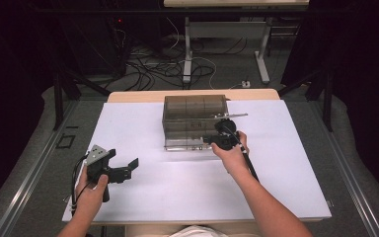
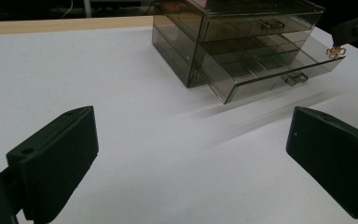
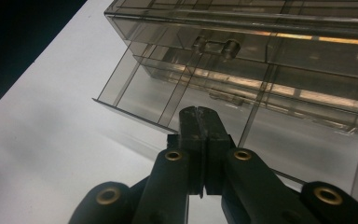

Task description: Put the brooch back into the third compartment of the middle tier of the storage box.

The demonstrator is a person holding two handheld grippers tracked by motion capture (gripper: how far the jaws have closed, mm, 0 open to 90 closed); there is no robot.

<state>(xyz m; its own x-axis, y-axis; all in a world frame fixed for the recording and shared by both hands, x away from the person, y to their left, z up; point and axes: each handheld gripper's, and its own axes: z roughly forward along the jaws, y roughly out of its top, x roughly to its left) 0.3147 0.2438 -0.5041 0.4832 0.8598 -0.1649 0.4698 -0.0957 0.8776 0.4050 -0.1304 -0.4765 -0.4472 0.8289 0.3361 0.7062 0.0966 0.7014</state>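
A: Which step is in hand, do you think?

B: The right tool (image 1: 218, 140) is clenched on a small golden ornament (image 2: 334, 52), flower-like, and holds it just over the far corner of the open lower drawer (image 2: 279, 70). This drawer is pulled out of the smoky clear drawer box (image 1: 195, 121), which stands near the back middle of the worktop (image 1: 143, 197). I judge the step is to put the ornament into one compartment of the drawer.

A: And the left tool?

B: The left tool (image 1: 121, 170) is released, jaws wide apart, and rests low near the front left of the worktop, well apart from the box.

A: What does the next move call for?

B: Probably to lower the ornament inside the walls of a compartment and then to loosen the jaws. The thing is tiny, so it can stick to a jaw or fall beside the drawer.

A: Is there room?

B: Yes. The worktop around the box is bare. The drawer front and its dividers are the edges to mind, and also the upper drawer (image 3: 242, 46) just above, which is closed.
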